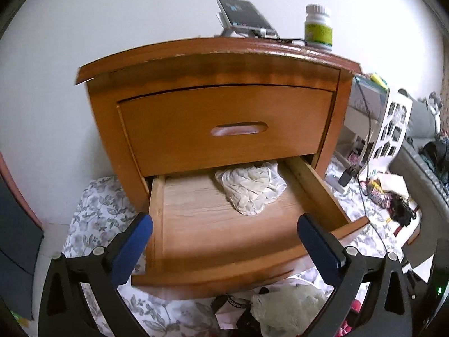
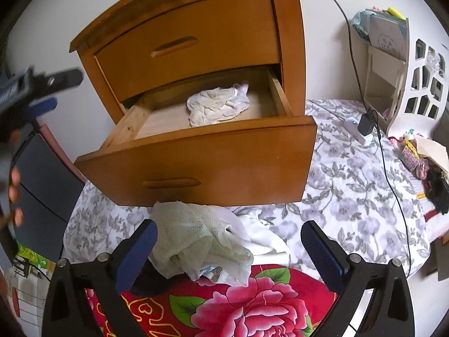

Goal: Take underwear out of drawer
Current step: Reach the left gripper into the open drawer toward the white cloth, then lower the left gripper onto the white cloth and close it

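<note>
Nightstand (image 1: 213, 64): wooden, two drawers — the top drawer (image 1: 224, 123) is closed.
Lower drawer (image 1: 224, 241): pulled out.
Underwear (image 1: 251, 188): one crumpled white piece lies inside the lower drawer, toward its back right.
Pile of garments (image 2: 202, 244): pale pieces heaped on the floral bedding (image 2: 350, 185) just below the drawer front.
Left gripper (image 1: 224, 241): jaws spread wide — empty, hovering at the drawer's front edge.
Right gripper (image 2: 228, 250): jaws apart, over the pile, not pressing on it.
</note>
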A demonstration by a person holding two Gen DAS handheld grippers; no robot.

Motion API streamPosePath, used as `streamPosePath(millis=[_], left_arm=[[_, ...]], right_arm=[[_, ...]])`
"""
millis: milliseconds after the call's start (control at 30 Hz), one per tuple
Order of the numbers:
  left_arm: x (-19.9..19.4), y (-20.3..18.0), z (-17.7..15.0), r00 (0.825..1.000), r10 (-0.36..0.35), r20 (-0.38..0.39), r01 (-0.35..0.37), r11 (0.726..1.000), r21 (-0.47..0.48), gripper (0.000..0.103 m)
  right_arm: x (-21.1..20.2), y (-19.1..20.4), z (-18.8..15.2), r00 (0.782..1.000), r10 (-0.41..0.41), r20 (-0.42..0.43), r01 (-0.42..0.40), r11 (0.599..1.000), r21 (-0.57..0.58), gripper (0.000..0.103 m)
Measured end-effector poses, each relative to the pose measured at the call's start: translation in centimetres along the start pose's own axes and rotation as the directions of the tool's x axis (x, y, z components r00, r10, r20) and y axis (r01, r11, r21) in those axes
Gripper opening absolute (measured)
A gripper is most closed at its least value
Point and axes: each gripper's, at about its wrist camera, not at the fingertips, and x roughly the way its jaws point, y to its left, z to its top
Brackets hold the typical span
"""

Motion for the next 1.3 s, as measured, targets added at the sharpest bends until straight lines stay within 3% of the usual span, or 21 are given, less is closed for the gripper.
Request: streamPosePath(millis=[133, 233, 367, 600, 867, 1033, 1133, 1300], left_arm=[[2.4, -0.6, 1.7, 0.998, 0.009, -0.059, -0.009, 1.000, 0.000, 0.103], [4.7, -0.6, 2.5, 0.989, -0.026, -0.143, 0.016, 0.997, -0.072, 0.103], [7.9, -0.7, 3.0, 0.969, -0.023, -0.246, -0.004, 0.994, -0.106, 0.103], [12.5, -0.9, 2.7, 0.942, 0.015, -0.336, -0.054, 0.993, -0.106, 0.103], [18.0, -1.7, 1.8, 0.875, 0.008, -0.485, -0.097, 0.983, -0.159, 0.102], [20.1, -2.8, 1.8, 0.867, 0.033, -0.497, -0.125, 0.980, -0.155, 0.101], [21.4, -3.3, 1.7, 0.865, 0.012, -0.501, -0.131, 0.970, -0.204, 0.095], [23.1, -3.5, 1.2, 0.853, 0.005, -0.522, -0.161, 0.953, -0.255, 0.074]], right_arm=[[0.8, -0.2, -0.3, 1.000, 0.009, -0.020, -0.009, 1.000, -0.001, 0.103], [1.4, -0.5, -0.3, 0.999, 0.012, -0.032, -0.012, 1.000, 0.005, 0.103], [2.4, -1.1, -0.5, 0.998, 0.011, -0.059, -0.009, 1.000, 0.023, 0.103], [3.9, -1.6, -0.7, 0.996, 0.022, -0.092, -0.019, 0.999, 0.036, 0.103], [5.0, -2.0, -0.6, 0.993, 0.034, -0.109, -0.029, 0.998, 0.050, 0.103], [5.7, -2.4, -0.6, 0.992, 0.043, -0.117, -0.036, 0.998, 0.057, 0.103], [6.1, -2.7, -0.6, 0.991, 0.046, -0.126, -0.038, 0.997, 0.067, 0.103], [6.7, -3.3, -0.7, 0.989, 0.052, -0.139, -0.041, 0.996, 0.081, 0.103]])
